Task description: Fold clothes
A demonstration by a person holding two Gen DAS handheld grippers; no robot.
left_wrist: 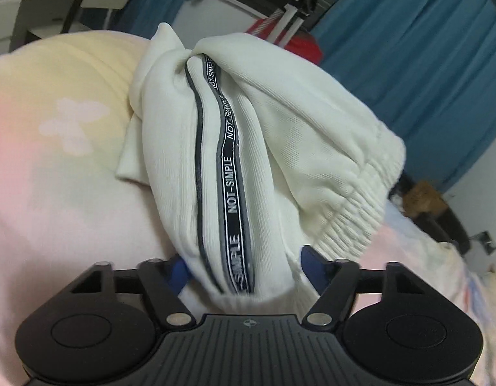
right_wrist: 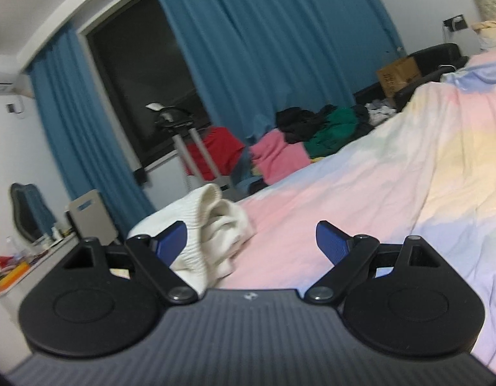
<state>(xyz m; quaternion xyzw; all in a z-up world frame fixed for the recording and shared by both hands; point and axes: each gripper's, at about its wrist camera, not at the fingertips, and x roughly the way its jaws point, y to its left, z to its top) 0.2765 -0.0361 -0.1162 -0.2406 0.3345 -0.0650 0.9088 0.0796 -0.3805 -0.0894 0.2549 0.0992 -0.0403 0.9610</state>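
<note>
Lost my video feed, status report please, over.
Left tool open around bunched white pants. Right tool open, empty, over bedsheet. Nothing in the way.

White pants (left_wrist: 264, 148) with black word stripe, bunched up, stretchy waistband at right, lying on bed.
</note>
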